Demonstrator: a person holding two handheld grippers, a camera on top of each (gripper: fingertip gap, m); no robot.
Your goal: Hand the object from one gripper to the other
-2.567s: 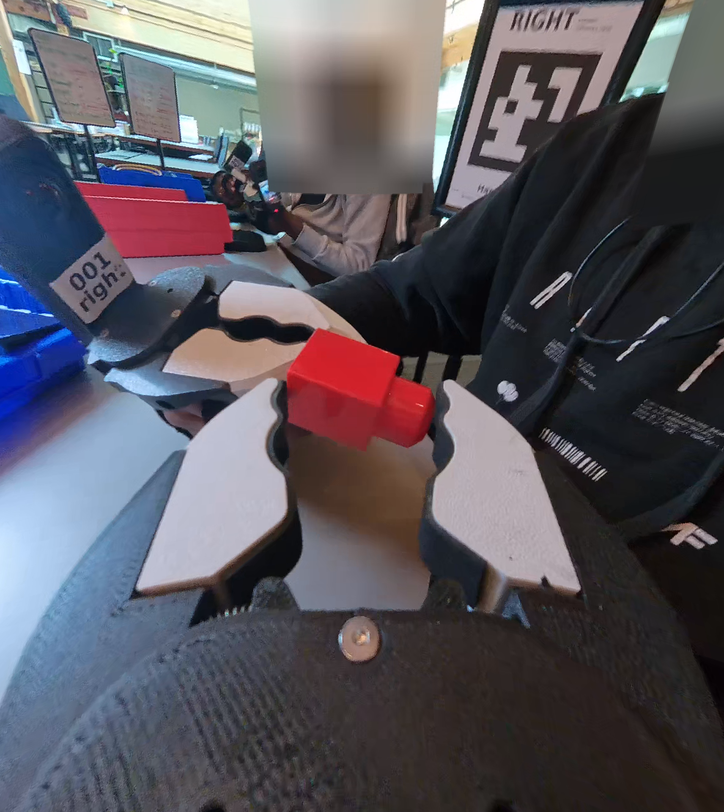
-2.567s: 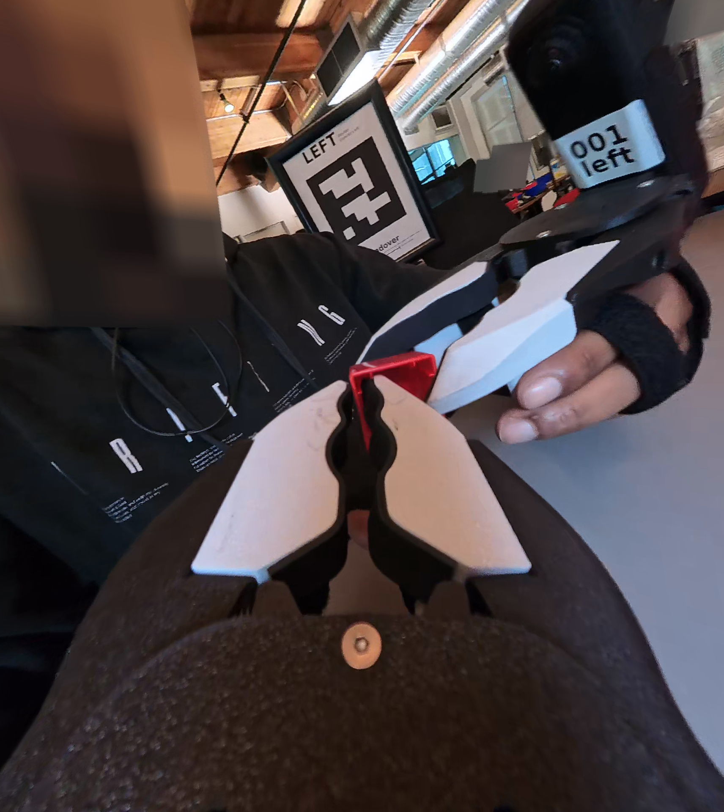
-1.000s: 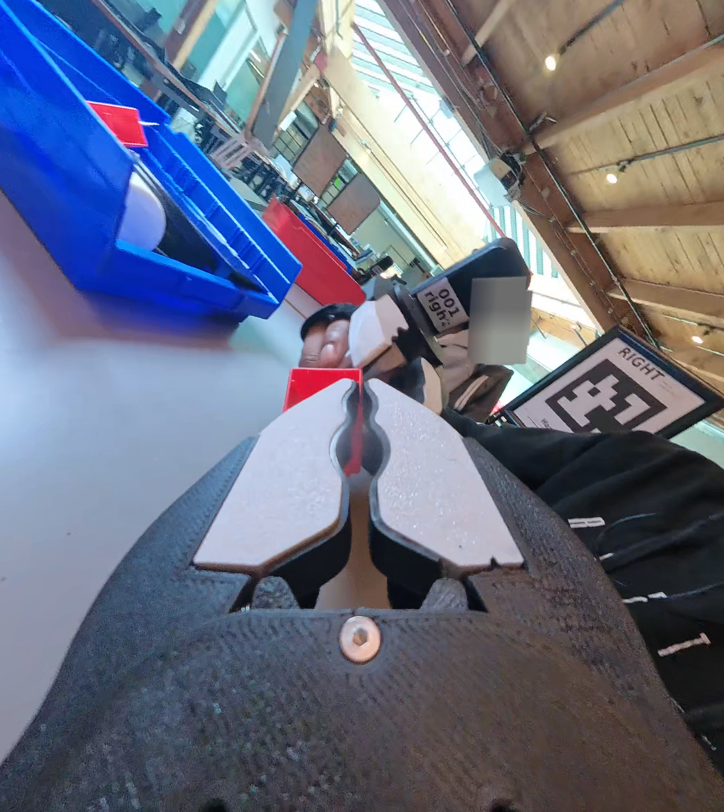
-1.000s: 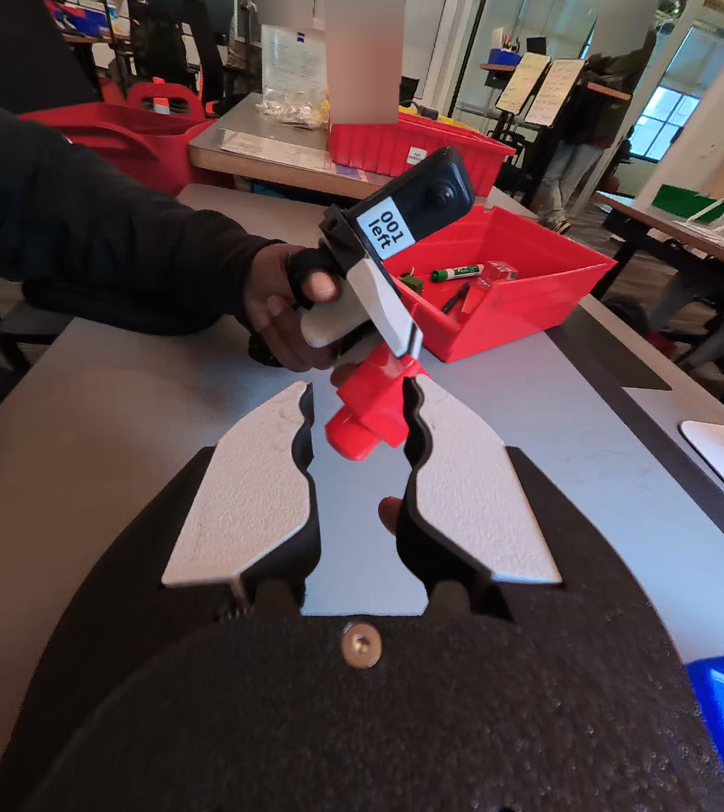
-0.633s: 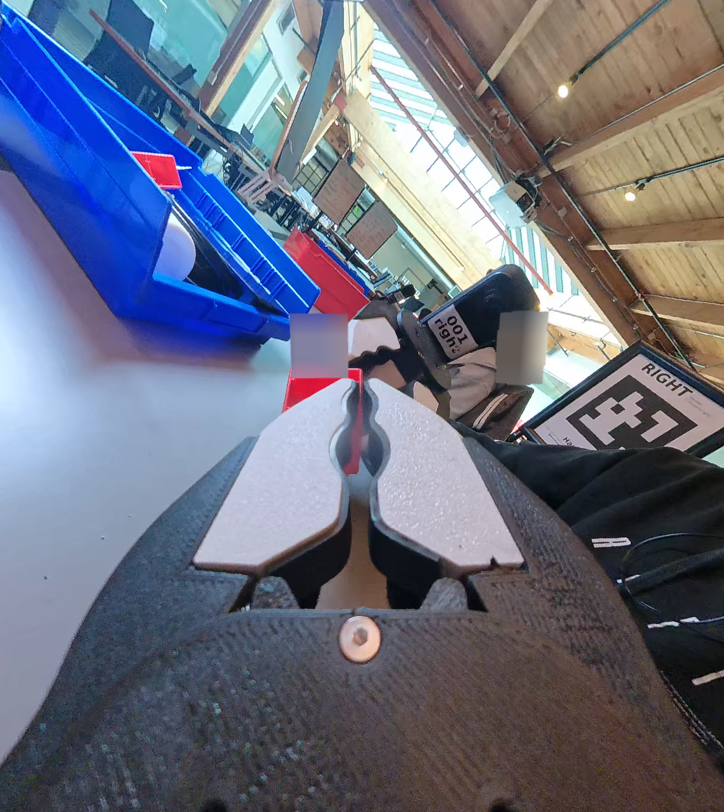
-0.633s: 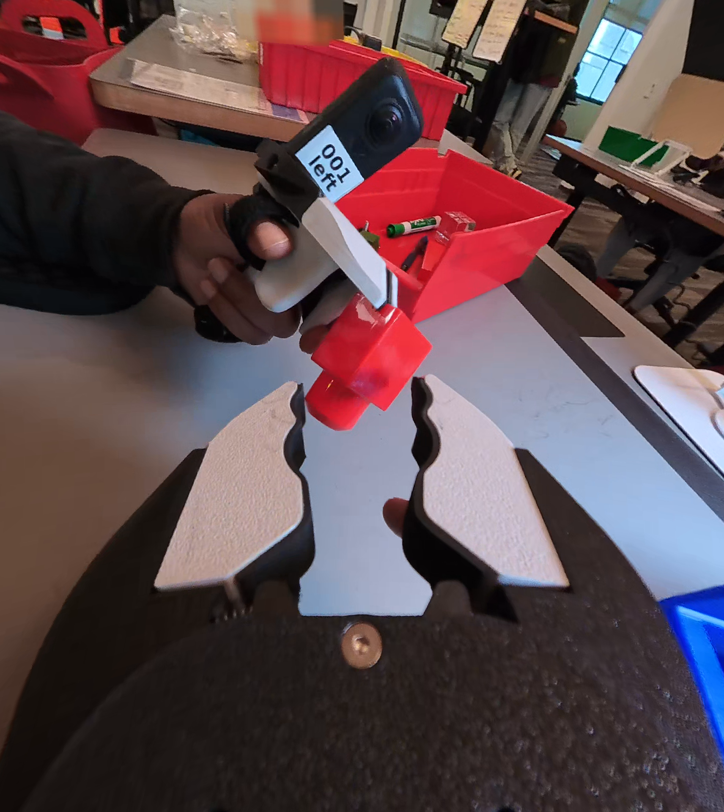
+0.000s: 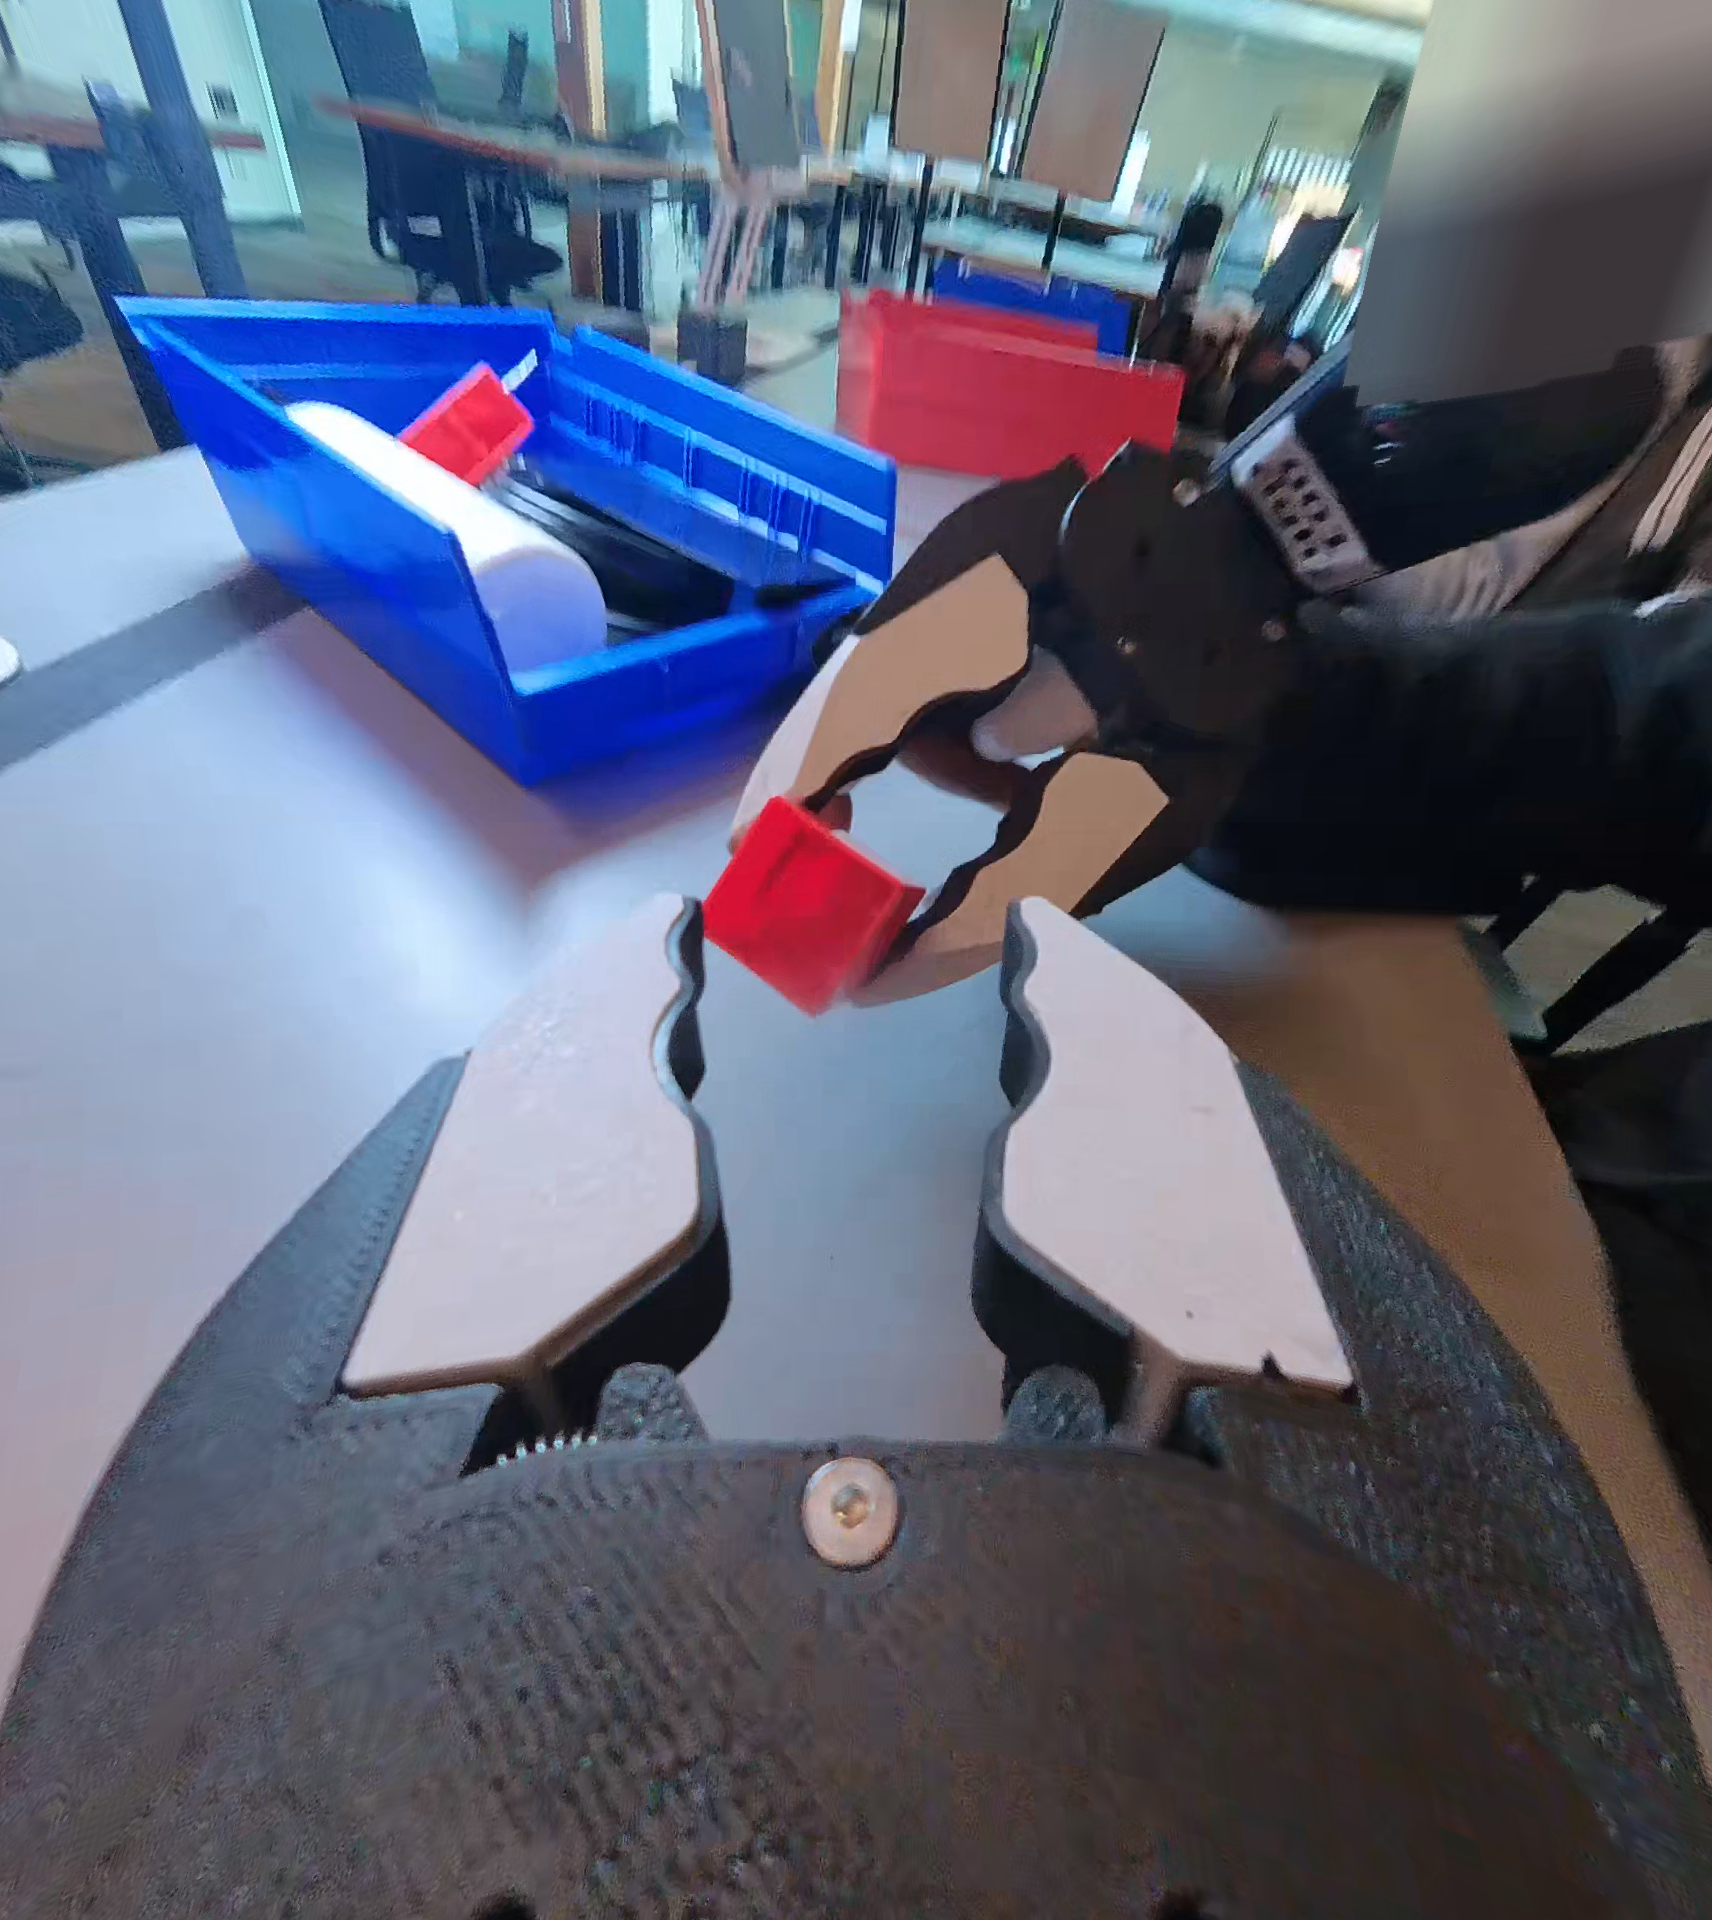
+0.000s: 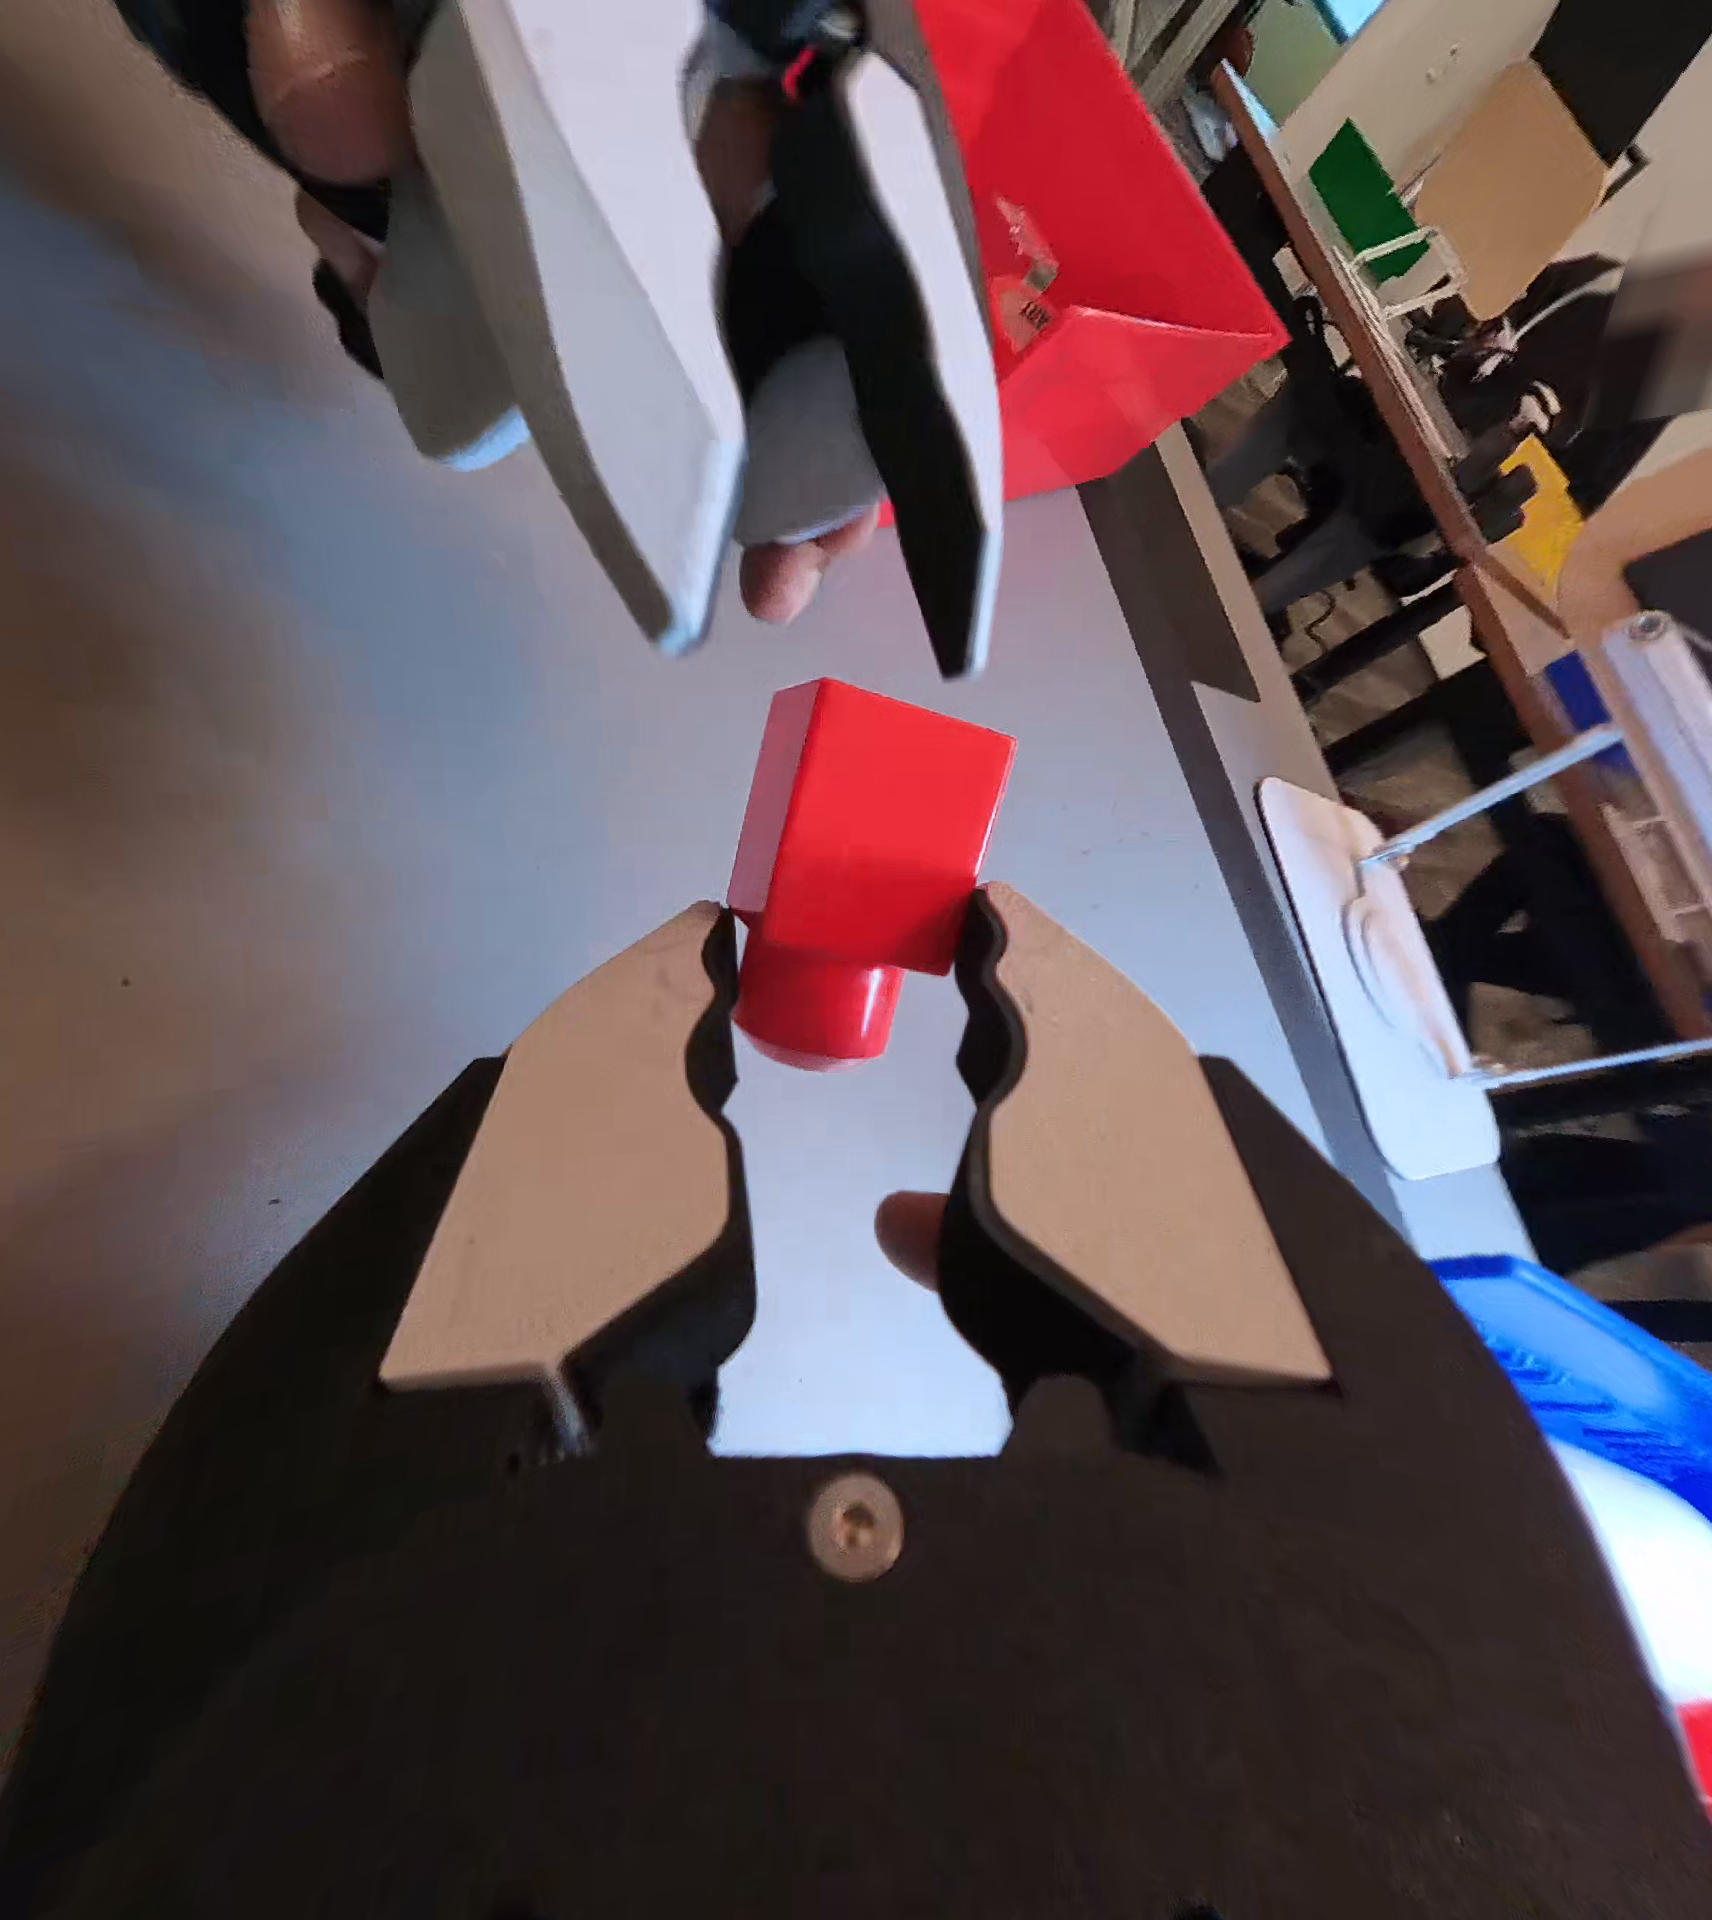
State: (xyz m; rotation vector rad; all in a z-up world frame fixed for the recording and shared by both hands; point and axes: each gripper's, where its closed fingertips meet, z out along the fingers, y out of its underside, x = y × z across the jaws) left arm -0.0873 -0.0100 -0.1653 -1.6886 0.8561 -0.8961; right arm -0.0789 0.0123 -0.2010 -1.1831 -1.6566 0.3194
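Right gripper (image 8: 847,920): fingertips clamped on the red block (image 8: 867,831), held above the grey table (image 8: 156,831).
Left gripper (image 7: 847,925): fingers spread, empty, just short of the block.
Blue bin (image 7: 395,540): blurred; contents hard to make out.

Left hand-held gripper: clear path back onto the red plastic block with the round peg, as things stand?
Probably yes. The left hand-held gripper is open, and the red plastic block with the round peg juts from the right hand-held gripper, with its square end exposed. Only air lies between; the grey table sits below.
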